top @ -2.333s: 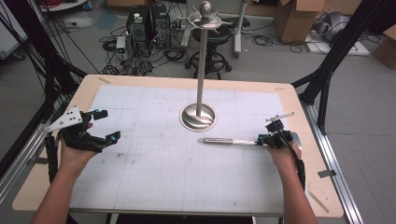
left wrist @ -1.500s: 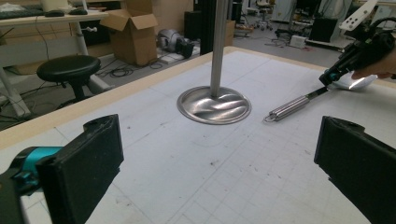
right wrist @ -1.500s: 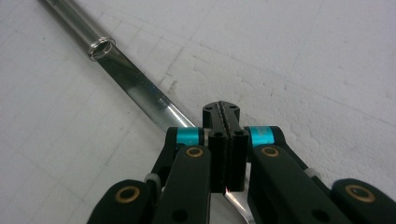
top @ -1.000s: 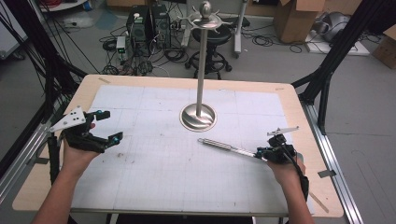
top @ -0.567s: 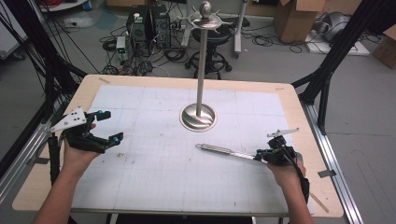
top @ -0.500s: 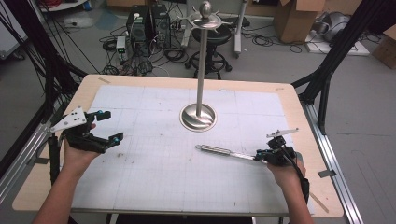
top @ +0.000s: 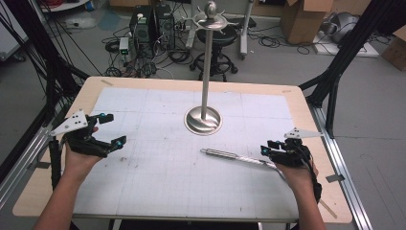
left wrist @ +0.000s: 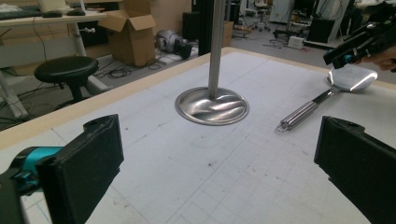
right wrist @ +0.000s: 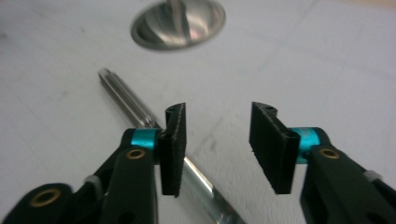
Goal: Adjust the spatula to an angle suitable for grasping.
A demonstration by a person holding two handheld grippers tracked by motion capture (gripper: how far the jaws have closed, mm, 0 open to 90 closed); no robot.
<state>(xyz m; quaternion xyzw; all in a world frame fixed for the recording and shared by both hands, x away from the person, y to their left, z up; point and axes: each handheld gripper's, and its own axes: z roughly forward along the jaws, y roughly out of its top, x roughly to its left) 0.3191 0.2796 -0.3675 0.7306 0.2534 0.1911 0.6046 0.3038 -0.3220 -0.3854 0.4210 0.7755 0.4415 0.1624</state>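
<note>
A metal spatula (top: pixel 237 157) lies flat on the worktop (top: pixel 158 191), its ribbed handle (left wrist: pixel 300 115) pointing away from the right claw (top: pixel 272 150) toward the middle of the worktop, its shiny blade (left wrist: pixel 352 78) just under that claw. In the right gripper view the right claw (right wrist: pixel 217 140) has its jaws apart, gripping nothing, and the spatula's shaft (right wrist: pixel 140 119) passes under the left-hand jaw and runs forward from it. A person's right hand (top: pixel 296 165) holds this claw low over the blade end.

Ahead of the right claw, beyond the handle tip, stands a steel stand: a round dished base (top: pixel 203 120) with a slim upright pole (top: pixel 206 67) topped by a knob and short arms (top: pixel 210 17).

The left claw (top: pixel 109 130) is well apart from the spatula, on the far side of the worktop from the right claw, held in the person's left hand (top: pixel 79 153). Its jaws are spread wide with nothing between them; in the left gripper view they frame the stand's base (left wrist: pixel 212 106) and the spatula.

The worktop carries a pale gridded mat (top: pixel 143 115) with a wooden border. Beyond it, on the floor, are a black stool (top: pixel 215 40), cables and cardboard boxes (top: pixel 306 19).
</note>
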